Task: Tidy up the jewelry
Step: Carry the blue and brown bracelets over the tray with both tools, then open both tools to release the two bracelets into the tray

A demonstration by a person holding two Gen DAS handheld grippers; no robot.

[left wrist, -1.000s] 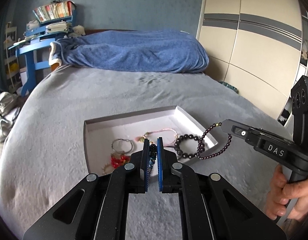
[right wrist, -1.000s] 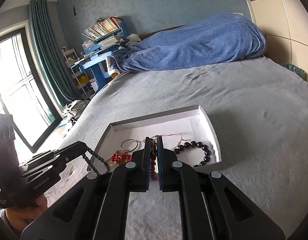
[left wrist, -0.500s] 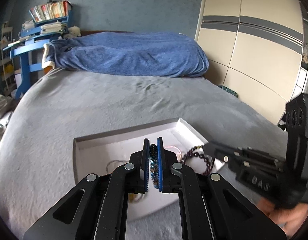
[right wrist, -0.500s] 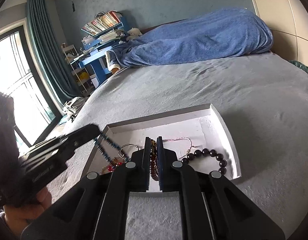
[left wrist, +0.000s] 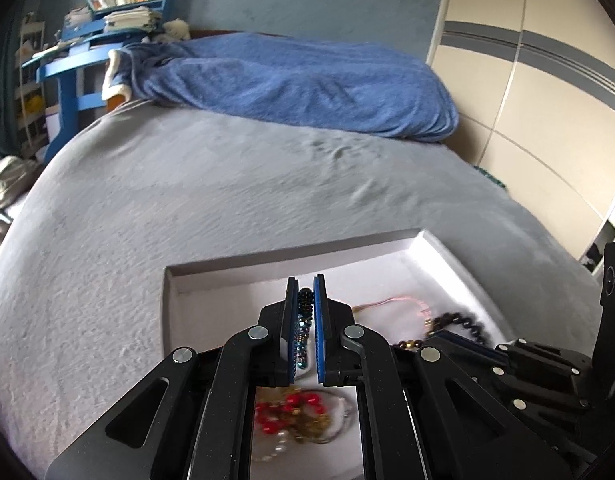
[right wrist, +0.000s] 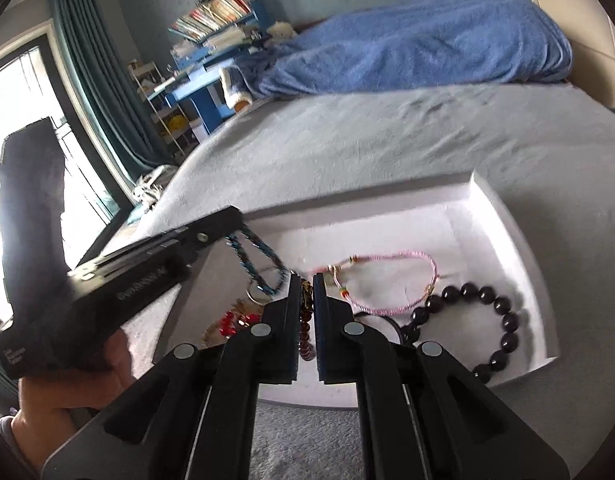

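Observation:
A white shallow tray (left wrist: 243, 276) (right wrist: 519, 248) lies on the grey bed. My left gripper (left wrist: 306, 282) is shut on a blue beaded bracelet (left wrist: 303, 320) and holds it over the tray; the bracelet hangs from it in the right wrist view (right wrist: 253, 256). My right gripper (right wrist: 306, 280) is shut on a dark red beaded bracelet (right wrist: 305, 334) above the tray's near side. In the tray lie a pink cord bracelet (right wrist: 391, 280), a large dark bead bracelet (right wrist: 499, 320) and a red bead piece with rings (left wrist: 295, 412).
A rolled blue blanket (left wrist: 307, 84) lies at the head of the bed. A blue shelf unit with books (left wrist: 103, 12) stands at the back left. Wardrobe doors (left wrist: 547, 100) are on the right, and a window with curtains (right wrist: 87, 80) on the left.
Both grippers have moved forward and down over the tray, each still holding its bracelet. The tray now fills more of both views.

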